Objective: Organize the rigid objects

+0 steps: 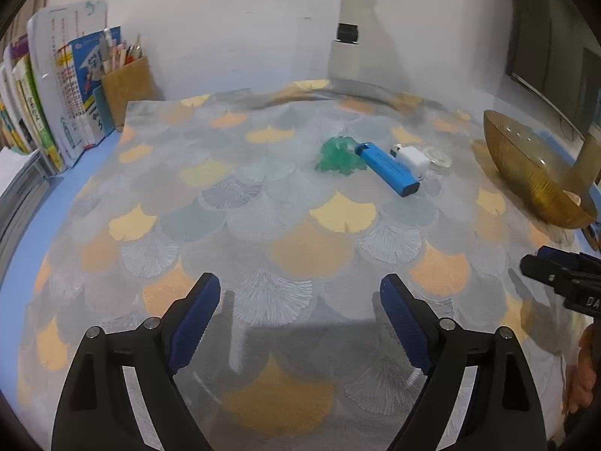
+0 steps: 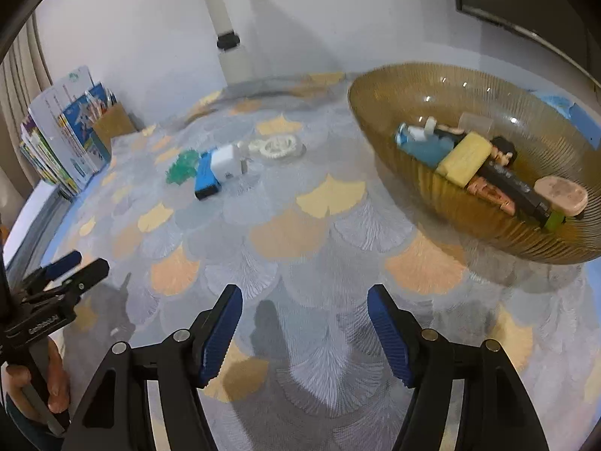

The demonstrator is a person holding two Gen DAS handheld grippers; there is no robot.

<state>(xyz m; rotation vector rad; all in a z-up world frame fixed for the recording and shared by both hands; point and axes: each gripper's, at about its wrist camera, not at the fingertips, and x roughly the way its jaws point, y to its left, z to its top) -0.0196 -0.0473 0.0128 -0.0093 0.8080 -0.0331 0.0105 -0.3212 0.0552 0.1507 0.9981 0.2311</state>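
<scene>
With four loose items clustered on the patterned mat, well apart from both grippers: blue lighter lying flat, touching green crystal-like piece on one side and white charger plug on the other; white toothed ring just beyond the plug

Handling, judged: lighter light, stiff, smooth plastic, likely slippery; best pinched across its narrow sides at mid-length. Plug boxy, rigid, flat faces good for pads; prongs to be avoided. Green piece irregular, possibly brittle; gentle squeeze only. Ring thin and low on the mat, hardest to get under

Left gripper: jaws wide apart, nothing between, hovering over bare mat. Right gripper: jaws apart, somewhat narrower, empty

Amber ribbed glass bowl on the right side of the mat, already holding several things: yellow block, blue item, dark figure-like toy, pinkish oval piece; rest too jumbled to tell. Bowl fragile, so drops to be kept low

Wooden pen holder with pencils beside upright books at the far left
</scene>
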